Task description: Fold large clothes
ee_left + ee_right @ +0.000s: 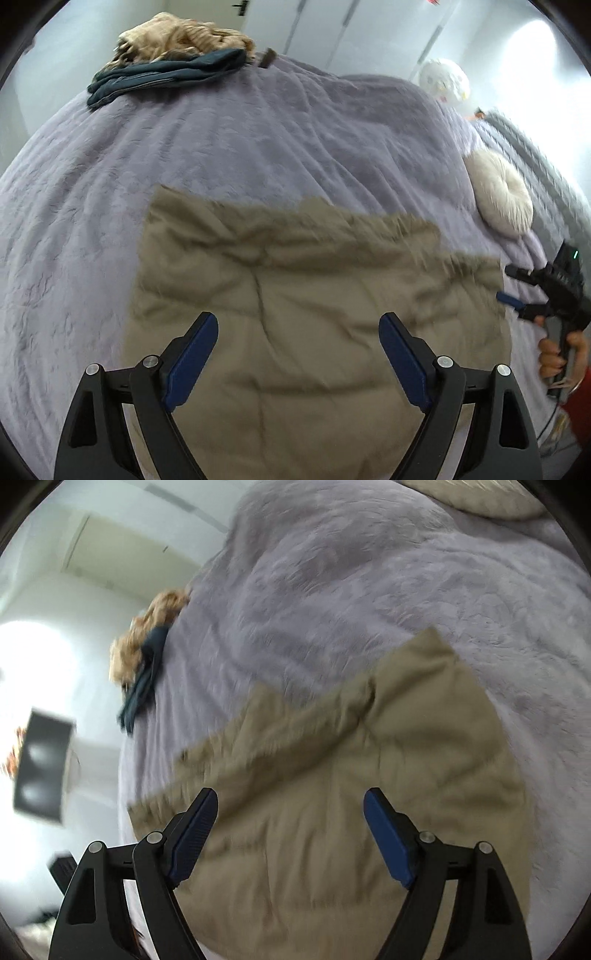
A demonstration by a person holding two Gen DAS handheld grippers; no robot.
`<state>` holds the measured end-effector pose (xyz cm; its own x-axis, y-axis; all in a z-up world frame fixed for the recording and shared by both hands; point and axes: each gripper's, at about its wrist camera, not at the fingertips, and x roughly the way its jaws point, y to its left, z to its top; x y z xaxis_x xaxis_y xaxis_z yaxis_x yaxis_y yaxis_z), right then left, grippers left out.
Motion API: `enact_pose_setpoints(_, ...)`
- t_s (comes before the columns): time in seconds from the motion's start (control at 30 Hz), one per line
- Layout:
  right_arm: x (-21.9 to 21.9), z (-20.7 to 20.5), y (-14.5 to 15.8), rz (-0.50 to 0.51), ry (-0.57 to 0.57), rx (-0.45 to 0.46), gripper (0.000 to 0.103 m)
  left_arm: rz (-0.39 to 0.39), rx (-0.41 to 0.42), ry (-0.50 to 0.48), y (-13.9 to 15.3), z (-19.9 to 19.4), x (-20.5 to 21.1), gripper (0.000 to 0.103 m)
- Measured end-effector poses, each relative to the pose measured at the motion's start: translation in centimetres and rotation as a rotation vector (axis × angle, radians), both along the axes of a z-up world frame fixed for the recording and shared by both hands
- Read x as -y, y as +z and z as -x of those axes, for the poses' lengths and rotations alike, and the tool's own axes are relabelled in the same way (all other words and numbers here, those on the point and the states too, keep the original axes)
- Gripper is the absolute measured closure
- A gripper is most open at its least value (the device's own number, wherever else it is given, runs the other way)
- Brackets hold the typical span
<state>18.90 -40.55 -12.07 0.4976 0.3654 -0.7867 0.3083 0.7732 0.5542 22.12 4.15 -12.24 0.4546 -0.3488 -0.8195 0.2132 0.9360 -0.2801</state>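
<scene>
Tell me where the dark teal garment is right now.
In the left wrist view the dark teal garment lies folded at the far left of the lavender bedspread, under the crumpled tan garment.

One crumpled khaki fabric garment (295,314) lies under the tool, two piled garments, tan (177,35) and dark teal (166,75), far ahead, one round cream cushion (498,195) right.

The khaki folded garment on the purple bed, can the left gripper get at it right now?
Probably yes: the left gripper hangs open above the khaki folded garment, nothing between.
</scene>
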Motion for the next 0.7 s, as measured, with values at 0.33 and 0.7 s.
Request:
enact_pose_setpoints(0.33, -6.1, 0.3, 0.7, 0.195, 0.235, 0.008, 0.089, -0.001, 0.061, -0.106, 0.0, -0.3, 5.7, 0.061)
enact_pose_setpoints(0.7, -4.3, -5.1, -4.2, 0.322, 0.204, -0.074, 0.09, -0.184, 0.031, 0.018, -5.3, -8.9, 3.6, 0.062)
